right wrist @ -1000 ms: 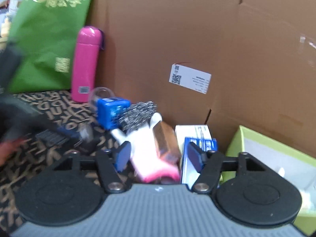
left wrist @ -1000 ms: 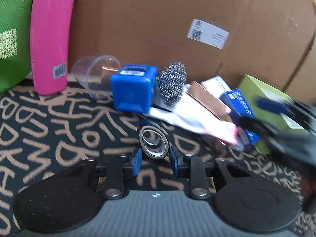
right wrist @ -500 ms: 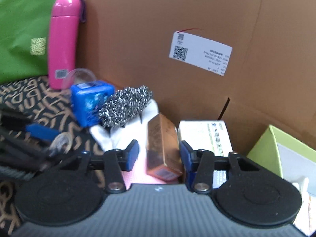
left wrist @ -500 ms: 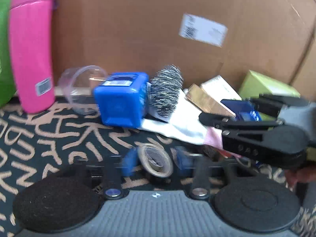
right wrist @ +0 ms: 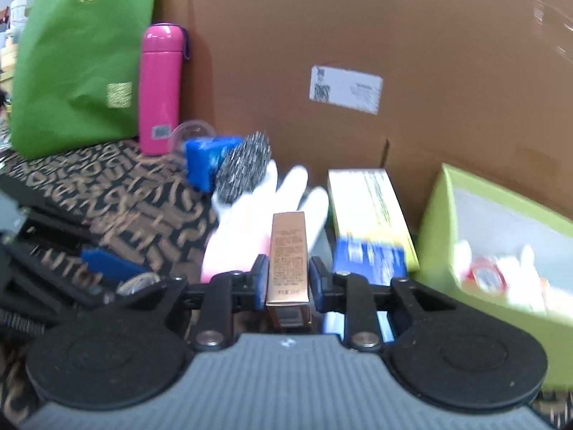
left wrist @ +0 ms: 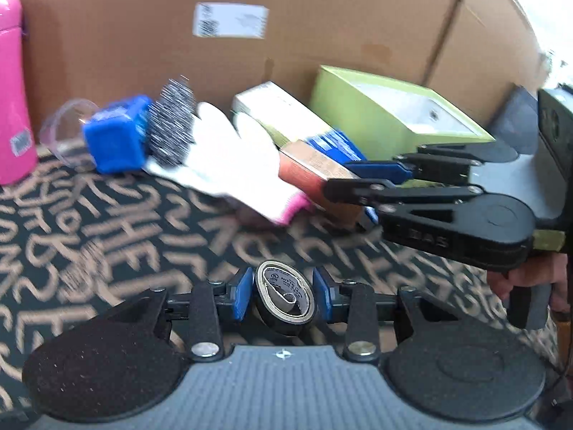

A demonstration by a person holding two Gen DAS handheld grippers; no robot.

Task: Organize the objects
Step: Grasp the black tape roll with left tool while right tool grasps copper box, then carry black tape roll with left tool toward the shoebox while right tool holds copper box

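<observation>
My left gripper [left wrist: 284,295] is shut on a roll of black tape [left wrist: 284,295] and holds it over the patterned mat [left wrist: 118,222]. My right gripper [right wrist: 288,279] is shut on a slim copper-coloured box [right wrist: 288,256], which also shows in the left wrist view [left wrist: 311,175] between the right gripper's fingers [left wrist: 379,172]. A white glove with a pink cuff [right wrist: 250,215] lies on the mat, with a steel scourer [right wrist: 245,168] and a blue cube [right wrist: 204,159] behind it. An open green box [right wrist: 501,251] with items inside stands at the right.
A large cardboard box [right wrist: 358,53] forms the back wall. A pink flask [right wrist: 159,89] and a green bag [right wrist: 78,53] stand at the left. A clear cup [left wrist: 62,129] lies by the blue cube. A yellow-white carton [right wrist: 369,204] and a blue packet [right wrist: 369,254] lie beside the green box.
My left gripper closed on the tape roll and swung right. My right gripper moved in and closed on the copper box, which is now lifted off the glove.
</observation>
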